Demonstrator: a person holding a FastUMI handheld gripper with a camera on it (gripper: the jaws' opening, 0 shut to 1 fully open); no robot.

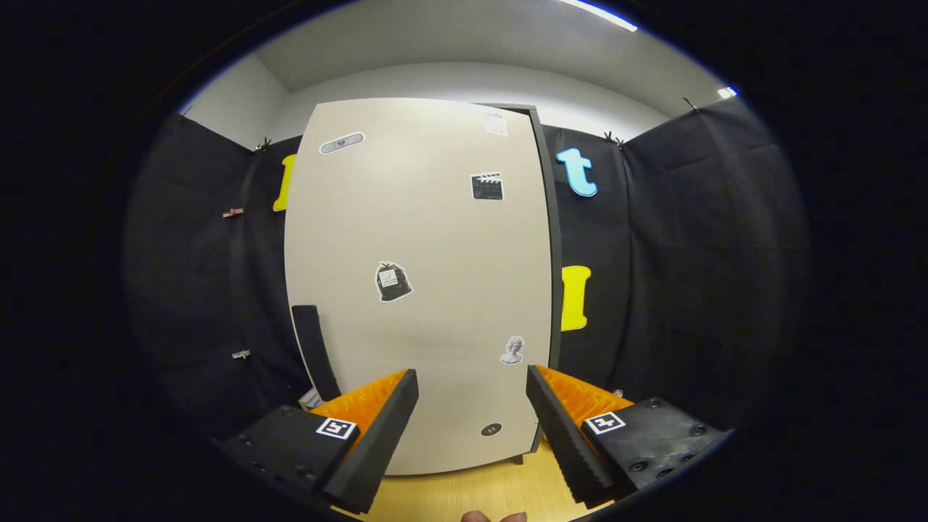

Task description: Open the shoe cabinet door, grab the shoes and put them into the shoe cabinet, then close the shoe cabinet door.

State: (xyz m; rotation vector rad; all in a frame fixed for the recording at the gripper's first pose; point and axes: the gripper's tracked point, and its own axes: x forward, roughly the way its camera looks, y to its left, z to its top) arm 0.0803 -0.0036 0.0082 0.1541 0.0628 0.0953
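Observation:
The shoe cabinet door [420,275] is a tall pale beige panel with several small stickers on it, standing shut ahead of me. A dark vertical handle [315,351] sits along its left edge, low down, just beyond my left finger. My gripper [471,384] is open, its fingers spread wide in front of the lower part of the door with nothing between them. The door is a short way beyond the fingertips, not touched.
The cabinet's dark side edge [554,239] runs down the door's right. Black cloth walls [689,254] close in both sides. A light wooden floor [464,493] lies below the door. A person's fingertips [493,516] peek in beneath the gripper.

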